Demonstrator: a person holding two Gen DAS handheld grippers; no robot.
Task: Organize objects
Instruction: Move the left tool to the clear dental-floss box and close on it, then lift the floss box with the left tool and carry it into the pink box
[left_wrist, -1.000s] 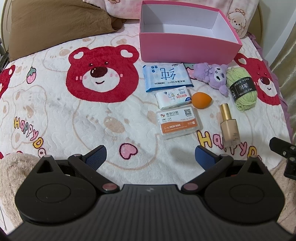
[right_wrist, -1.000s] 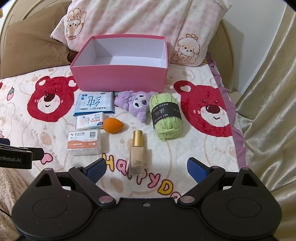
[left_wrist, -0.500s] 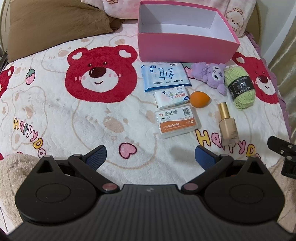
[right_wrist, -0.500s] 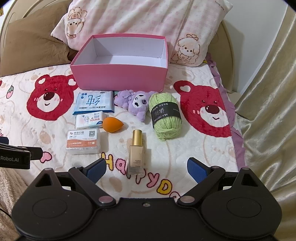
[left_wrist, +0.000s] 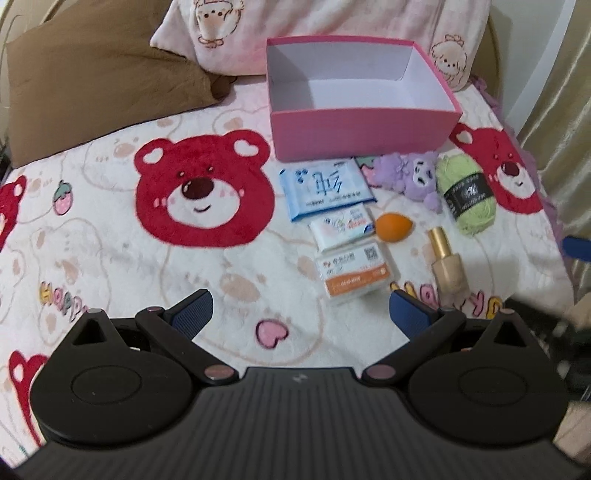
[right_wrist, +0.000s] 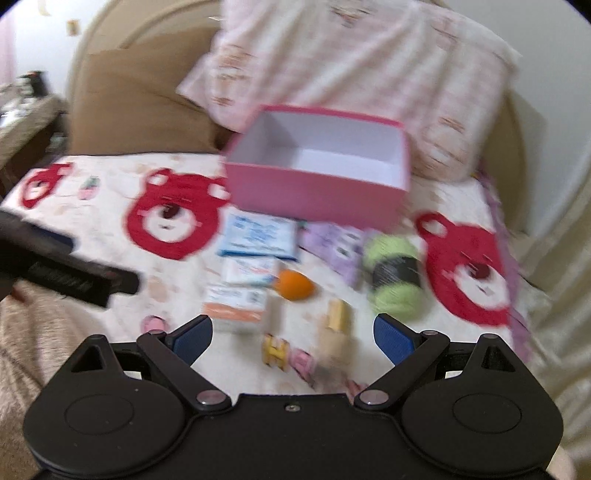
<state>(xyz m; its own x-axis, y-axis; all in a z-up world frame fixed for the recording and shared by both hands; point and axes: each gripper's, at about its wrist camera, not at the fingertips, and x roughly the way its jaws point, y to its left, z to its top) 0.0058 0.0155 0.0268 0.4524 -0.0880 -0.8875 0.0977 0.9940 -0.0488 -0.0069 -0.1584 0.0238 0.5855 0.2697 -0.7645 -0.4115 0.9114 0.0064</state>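
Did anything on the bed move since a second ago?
Only the grippers moved. The right gripper swung, blurring its view; the left gripper tipped up a little. Both are open and empty. The pink box, foundation bottle and yarn stayed put.

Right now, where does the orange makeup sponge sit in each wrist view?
Left wrist view: orange makeup sponge right of centre, just right of the small tissue pack.
Right wrist view: blurred, near centre, just above the open gripper.
Shared landmark: the pink box behind it; in both views the green yarn lies to its right.
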